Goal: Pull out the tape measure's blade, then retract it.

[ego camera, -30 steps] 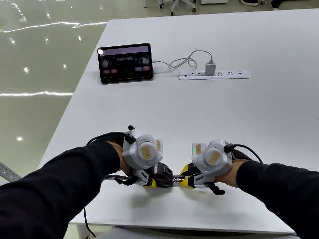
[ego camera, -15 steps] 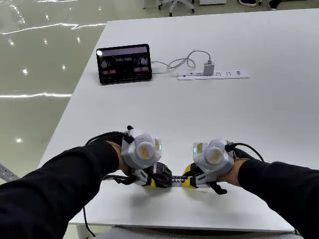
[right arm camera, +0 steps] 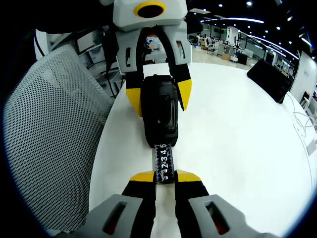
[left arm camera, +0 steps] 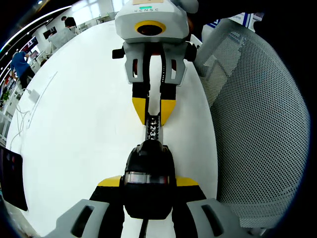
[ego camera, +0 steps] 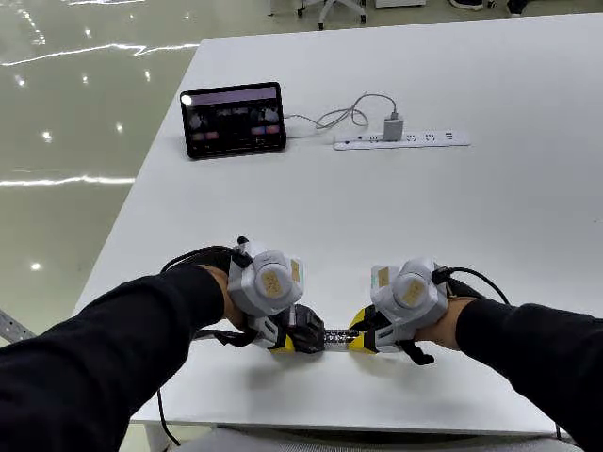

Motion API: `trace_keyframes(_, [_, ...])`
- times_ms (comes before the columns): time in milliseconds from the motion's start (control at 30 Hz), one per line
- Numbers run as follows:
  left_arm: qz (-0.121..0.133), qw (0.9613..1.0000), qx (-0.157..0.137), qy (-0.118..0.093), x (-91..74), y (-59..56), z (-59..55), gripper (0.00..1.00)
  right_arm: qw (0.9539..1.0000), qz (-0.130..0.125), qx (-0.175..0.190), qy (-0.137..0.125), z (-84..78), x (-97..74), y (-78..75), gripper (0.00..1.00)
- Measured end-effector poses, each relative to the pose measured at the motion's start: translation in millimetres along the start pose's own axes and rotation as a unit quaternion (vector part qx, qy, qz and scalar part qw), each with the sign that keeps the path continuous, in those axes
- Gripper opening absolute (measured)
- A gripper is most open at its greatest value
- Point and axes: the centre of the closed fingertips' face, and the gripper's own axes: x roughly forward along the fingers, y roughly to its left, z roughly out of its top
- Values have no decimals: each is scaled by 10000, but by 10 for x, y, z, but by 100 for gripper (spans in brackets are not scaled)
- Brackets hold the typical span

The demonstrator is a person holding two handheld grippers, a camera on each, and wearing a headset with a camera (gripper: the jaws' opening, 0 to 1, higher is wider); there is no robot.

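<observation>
Closest to us, a grey mesh chair back [left arm camera: 262, 124] stood beside the table edge on the right of the left gripper view. At the lower centre of the head view, the left gripper [ego camera: 287, 337] was clenched on the tape measure [ego camera: 305, 331]. Its yellow-tipped jaws pressed the two flat sides of the black case, which sat on the white table [ego camera: 396, 217] close to its near edge. Just right of the case, the blade [ego camera: 336, 335] ran out a short way, printed numbers up, into the right gripper [ego camera: 361, 341], whose jaws were pinched on the strip's end. In the right gripper view the strip lay straight and low over the tabletop, but we could not tell whether it touched.

We judged the case compact, hard and fairly weighty, its flat sides giving the jaws a sound purchase. The blade looked thin, stiff along its length but liable to kink if bent sideways. It also looked smooth enough to slip, and we took it to be under a spring drawing it home. The best hold, we thought, was across its flat faces near the hook, with the pull kept in line with the case mouth.

Farther up, in the upper left of the head view, stood a dark tablet [ego camera: 234, 119]. To its right lay a white power strip [ego camera: 429, 138] with a charger [ego camera: 393, 125] plugged in, and the glossy floor [ego camera: 75, 113] lay beyond.
</observation>
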Motion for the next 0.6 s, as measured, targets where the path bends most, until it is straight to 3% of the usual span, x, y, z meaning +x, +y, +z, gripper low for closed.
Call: trace_keyframes(600, [40, 10000, 2, -24, 4, 6, 0, 33, 9999, -24, 94, 34, -82, -90, -4, 9])
